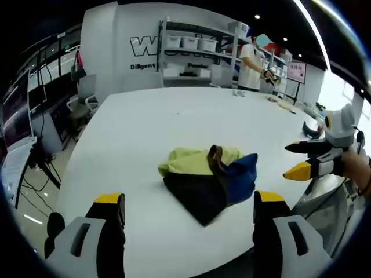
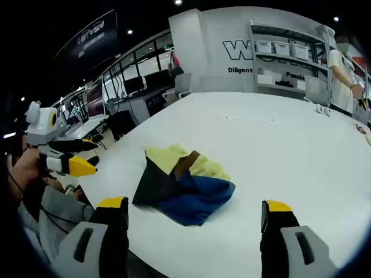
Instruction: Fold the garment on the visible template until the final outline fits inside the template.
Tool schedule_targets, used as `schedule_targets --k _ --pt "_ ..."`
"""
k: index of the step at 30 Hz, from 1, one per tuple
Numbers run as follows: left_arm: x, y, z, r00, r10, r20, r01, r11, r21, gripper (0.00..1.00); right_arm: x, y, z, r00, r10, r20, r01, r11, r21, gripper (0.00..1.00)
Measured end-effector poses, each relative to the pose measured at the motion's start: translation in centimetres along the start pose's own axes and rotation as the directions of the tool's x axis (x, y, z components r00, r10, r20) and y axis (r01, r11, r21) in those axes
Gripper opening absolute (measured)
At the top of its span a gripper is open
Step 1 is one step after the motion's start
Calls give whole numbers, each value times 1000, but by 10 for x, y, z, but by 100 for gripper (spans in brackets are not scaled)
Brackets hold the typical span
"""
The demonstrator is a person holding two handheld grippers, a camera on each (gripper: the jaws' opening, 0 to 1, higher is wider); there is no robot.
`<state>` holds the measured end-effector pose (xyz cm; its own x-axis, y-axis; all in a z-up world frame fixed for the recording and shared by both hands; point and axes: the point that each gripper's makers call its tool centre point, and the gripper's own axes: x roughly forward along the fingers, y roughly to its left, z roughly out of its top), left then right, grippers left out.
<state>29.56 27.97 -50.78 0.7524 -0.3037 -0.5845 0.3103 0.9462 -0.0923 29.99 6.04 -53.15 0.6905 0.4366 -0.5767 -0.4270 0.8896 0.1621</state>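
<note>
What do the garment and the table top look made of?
Garment: soft matte fabric in yellow, black, blue and brown panels; it bunches and creases in a loose heap, possibly a light woven or fleece. Table: smooth white hard surface with a faint sheen, likely laminate or painted board; no grain or seams visible.

Both grippers look alike: the left gripper (image 1: 189,208) and the right gripper (image 2: 194,214) each have black jaws capped yellow on pale grey housings. A grey sleeve, probably the person's, lies beside the left gripper's housing.
</note>
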Motion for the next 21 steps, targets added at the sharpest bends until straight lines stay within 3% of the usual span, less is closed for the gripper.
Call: schedule_targets --k 21 --pt "-1 2 -1 1000 1 -7 -1 1000 -10 83 3 -2 -3 1000 -11 -7 11 1000 24 92"
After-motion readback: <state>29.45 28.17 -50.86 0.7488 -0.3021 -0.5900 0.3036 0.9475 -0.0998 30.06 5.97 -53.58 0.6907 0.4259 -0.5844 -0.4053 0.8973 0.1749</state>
